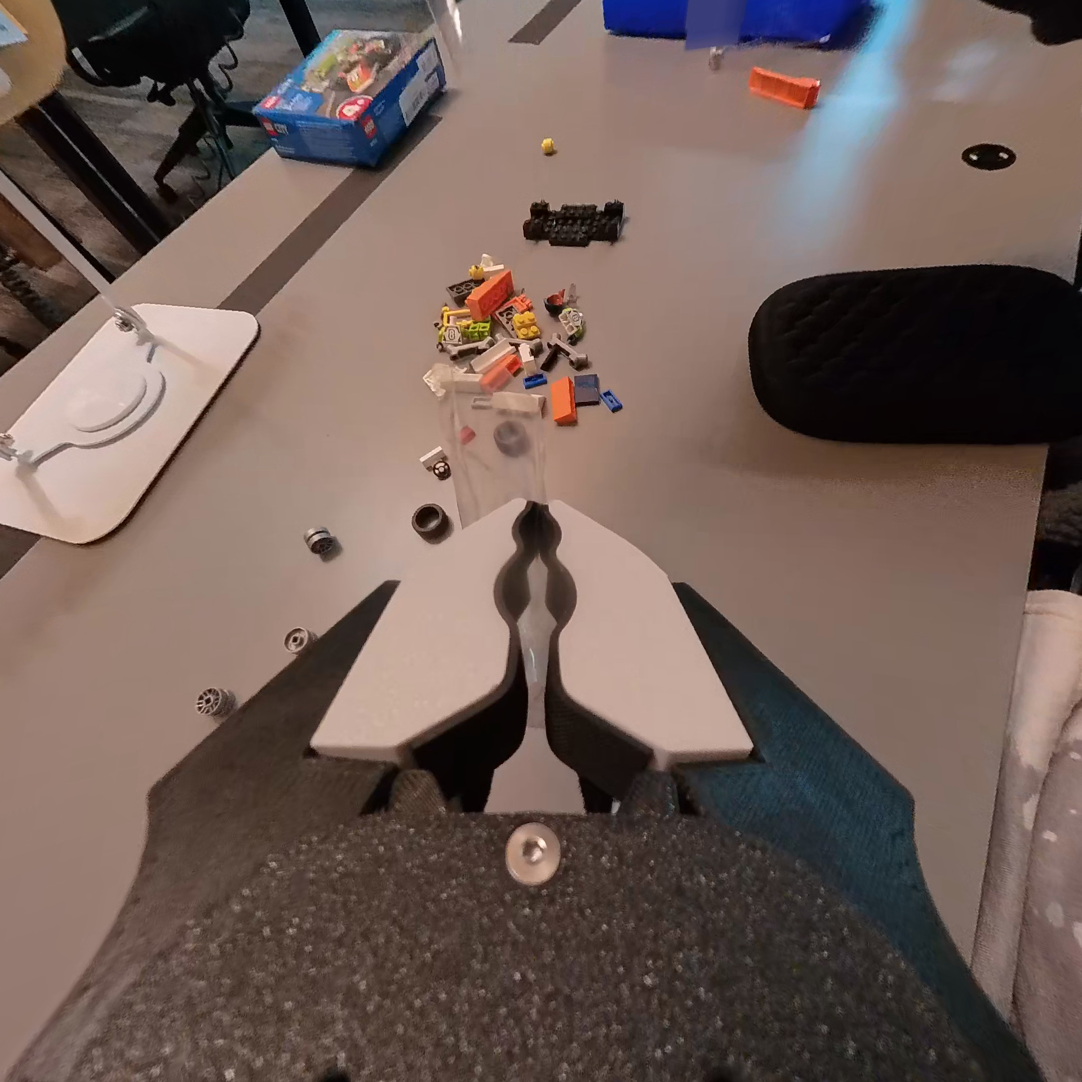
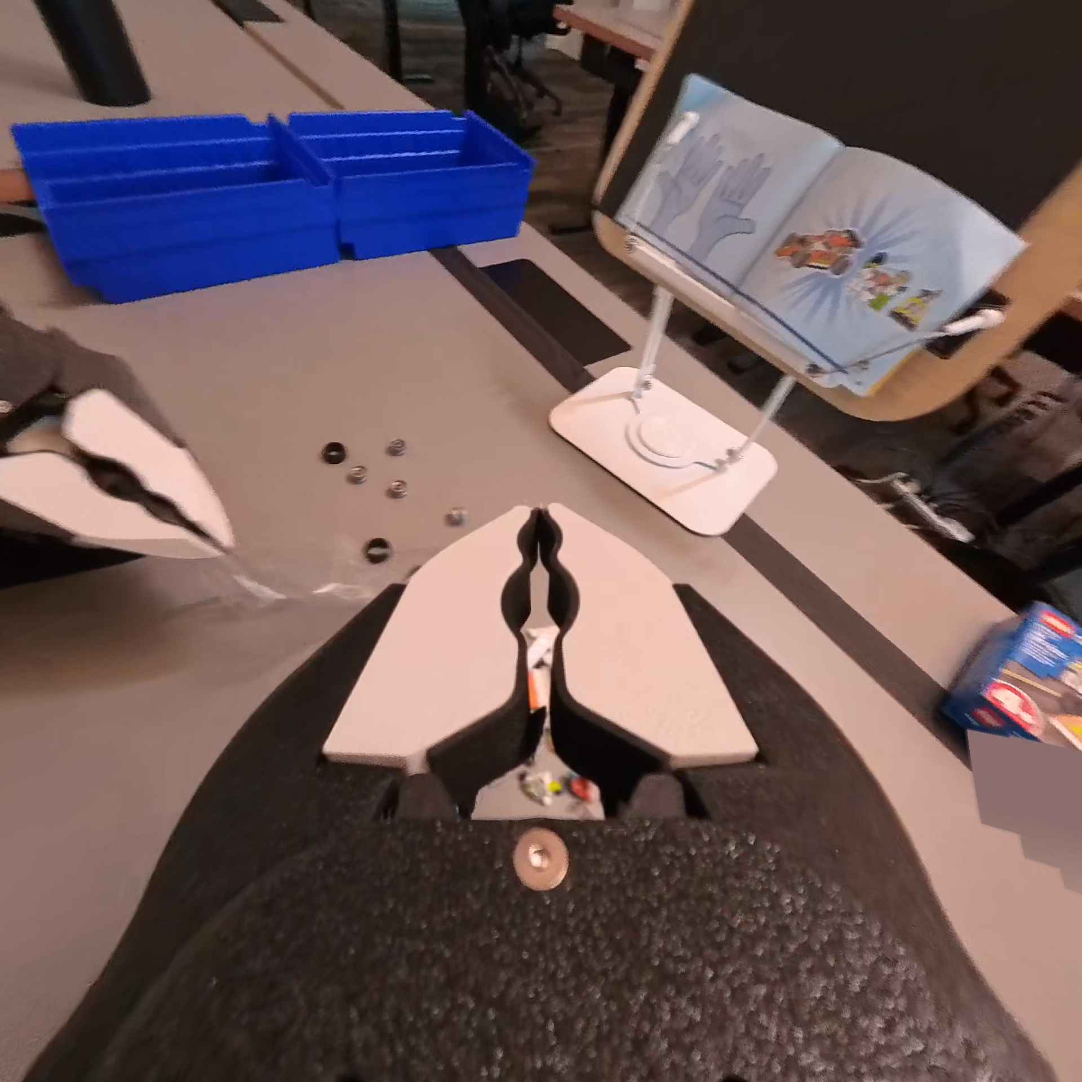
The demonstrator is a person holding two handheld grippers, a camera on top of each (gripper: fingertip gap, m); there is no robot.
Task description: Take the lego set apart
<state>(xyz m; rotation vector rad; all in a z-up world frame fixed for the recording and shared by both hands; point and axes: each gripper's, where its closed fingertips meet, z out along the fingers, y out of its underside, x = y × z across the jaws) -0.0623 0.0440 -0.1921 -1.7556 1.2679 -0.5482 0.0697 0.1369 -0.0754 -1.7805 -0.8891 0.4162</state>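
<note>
Two grippers concern us: the left gripper (image 1: pixel 537 510) pinches a clear plastic bag (image 1: pixel 497 451), presumably tipping it toward the loose lego pieces (image 1: pixel 509 339) heaped mid-tabletop (image 1: pixel 732 556), while the right gripper (image 2: pixel 540 515) is pressed together, seemingly holding nothing.

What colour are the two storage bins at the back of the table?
Bright blue plastic storage bins, clearest in the right wrist view.

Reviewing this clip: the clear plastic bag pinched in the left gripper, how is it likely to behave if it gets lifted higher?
The clear plastic bag looks thin and creased, so it will probably hang floppy from the left gripper, whose jaws are shut on its edge. A few small pieces seem to sit inside; they may slide or spill. It likely weighs very little.
</note>
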